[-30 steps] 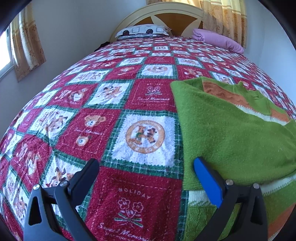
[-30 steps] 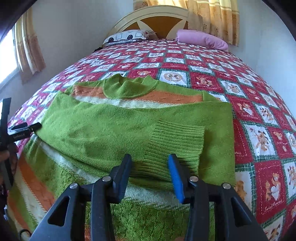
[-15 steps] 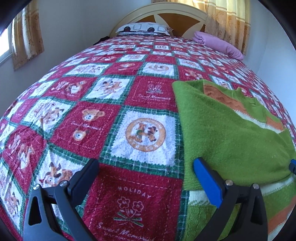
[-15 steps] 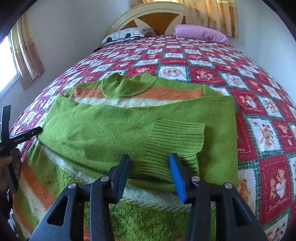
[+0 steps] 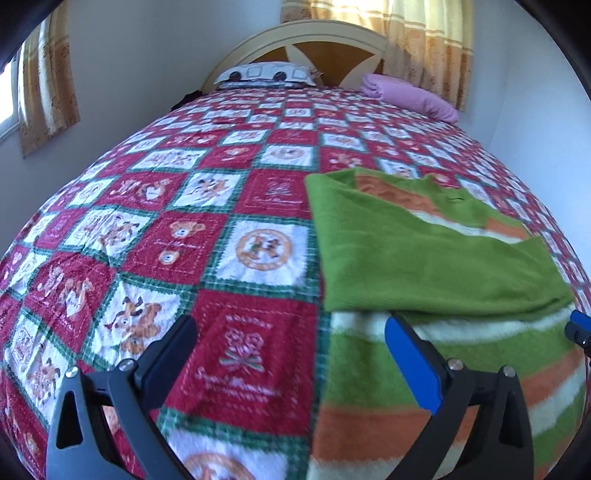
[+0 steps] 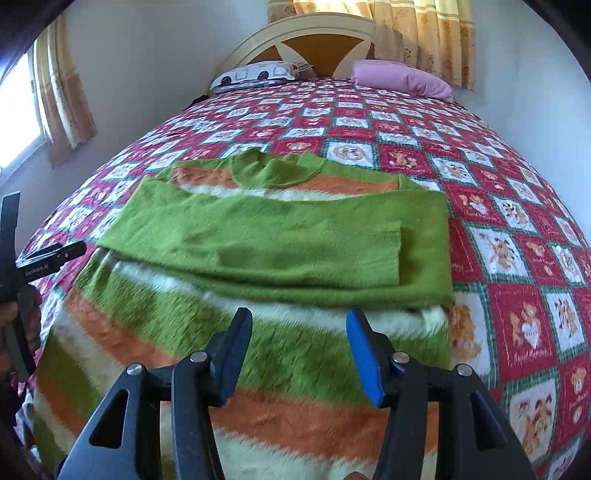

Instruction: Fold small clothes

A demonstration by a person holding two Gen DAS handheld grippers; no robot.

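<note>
A green sweater with orange and white stripes (image 6: 266, 243) lies flat on the patchwork bedspread (image 6: 517, 258), both sleeves folded across its chest. In the left wrist view the sweater (image 5: 424, 258) fills the right half. My left gripper (image 5: 291, 343) is open and empty, above the sweater's left edge near the hem. My right gripper (image 6: 299, 332) is open and empty, above the striped lower body just below the folded sleeves. The left gripper also shows at the left edge of the right wrist view (image 6: 37, 258).
A patterned pillow (image 6: 258, 74) and a pink pillow (image 6: 399, 79) lie at the headboard (image 6: 310, 37). Walls and curtains (image 6: 424, 29) close in the bed at the far end. The bedspread spreads wide to the left of the sweater (image 5: 147, 240).
Both grippers have pulled back toward the sweater's hem, so more of the striped lower body shows. The right gripper has opened wider. The sweater has not moved.
</note>
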